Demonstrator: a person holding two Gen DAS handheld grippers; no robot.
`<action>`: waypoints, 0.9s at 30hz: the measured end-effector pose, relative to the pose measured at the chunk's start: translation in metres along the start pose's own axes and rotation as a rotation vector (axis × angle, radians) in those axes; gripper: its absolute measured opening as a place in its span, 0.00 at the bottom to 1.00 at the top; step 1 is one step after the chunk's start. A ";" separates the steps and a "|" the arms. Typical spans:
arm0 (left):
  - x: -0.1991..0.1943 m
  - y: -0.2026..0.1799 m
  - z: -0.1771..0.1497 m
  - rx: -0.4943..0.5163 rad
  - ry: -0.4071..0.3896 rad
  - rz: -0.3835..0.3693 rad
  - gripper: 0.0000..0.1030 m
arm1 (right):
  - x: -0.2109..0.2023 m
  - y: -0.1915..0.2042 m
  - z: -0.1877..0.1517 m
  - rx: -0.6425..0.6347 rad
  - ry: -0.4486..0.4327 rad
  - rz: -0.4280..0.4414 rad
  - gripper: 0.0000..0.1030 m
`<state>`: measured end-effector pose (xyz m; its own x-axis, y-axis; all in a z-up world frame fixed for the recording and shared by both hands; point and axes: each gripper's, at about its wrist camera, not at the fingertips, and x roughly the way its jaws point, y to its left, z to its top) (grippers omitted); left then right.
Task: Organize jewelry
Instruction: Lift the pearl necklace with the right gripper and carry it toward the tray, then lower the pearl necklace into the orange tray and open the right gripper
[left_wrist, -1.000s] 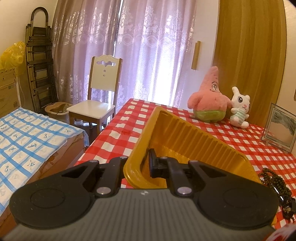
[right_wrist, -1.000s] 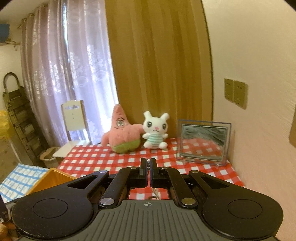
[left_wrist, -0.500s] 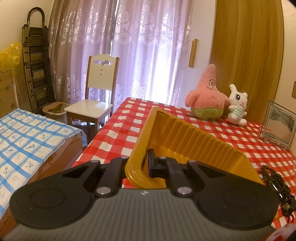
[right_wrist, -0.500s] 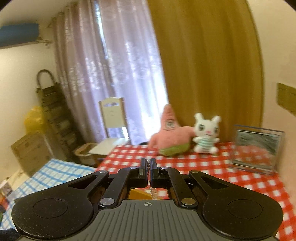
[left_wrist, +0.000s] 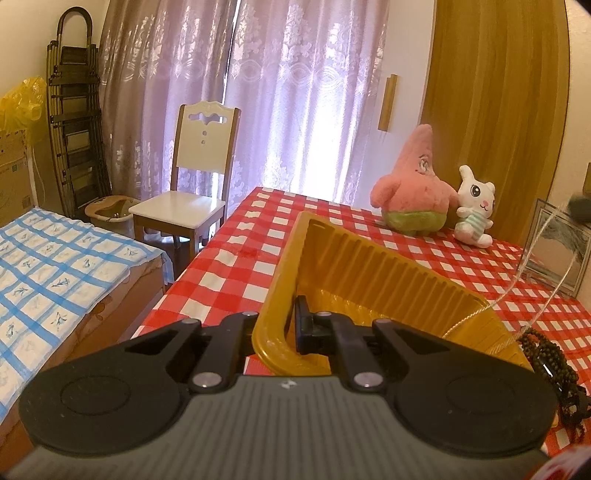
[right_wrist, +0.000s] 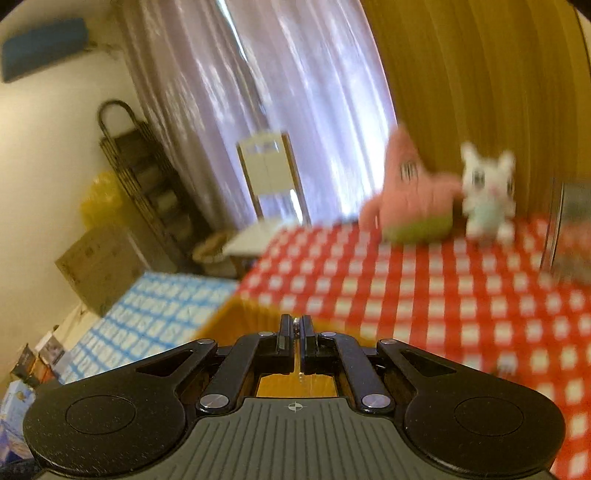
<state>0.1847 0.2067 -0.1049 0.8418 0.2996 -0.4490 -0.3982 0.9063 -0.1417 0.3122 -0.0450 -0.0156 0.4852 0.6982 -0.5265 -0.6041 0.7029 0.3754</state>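
Jewelry, a thin pale chain (left_wrist: 532, 280), dangles from the clenched right gripper (right_wrist: 294, 332) toward the ribbed yellow plastic tray (left_wrist: 369, 269), whose near-left rim the left gripper (left_wrist: 275, 325) pinches steady.

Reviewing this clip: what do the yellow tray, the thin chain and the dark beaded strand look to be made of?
Yellow tray: thin moulded plastic, glossy; ribbed walls catch highlights. Thin chain: probably pale metal, a fine glinting line drooping into the tray; too thin to be sure. Dark beaded strand: matte brown round beads, possibly wood or seed.
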 end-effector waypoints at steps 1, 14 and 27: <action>0.000 0.000 -0.001 0.000 0.000 0.000 0.07 | 0.005 -0.005 -0.005 0.011 0.019 -0.002 0.03; 0.000 -0.002 0.001 0.010 -0.006 -0.003 0.07 | -0.007 -0.039 -0.002 0.167 0.003 0.001 0.05; -0.001 -0.002 0.009 0.037 -0.021 -0.003 0.07 | -0.080 -0.119 -0.067 0.297 0.053 -0.318 0.05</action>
<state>0.1884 0.2072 -0.0960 0.8507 0.3028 -0.4296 -0.3821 0.9176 -0.1100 0.3026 -0.1936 -0.0688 0.5799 0.4380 -0.6870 -0.2177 0.8959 0.3874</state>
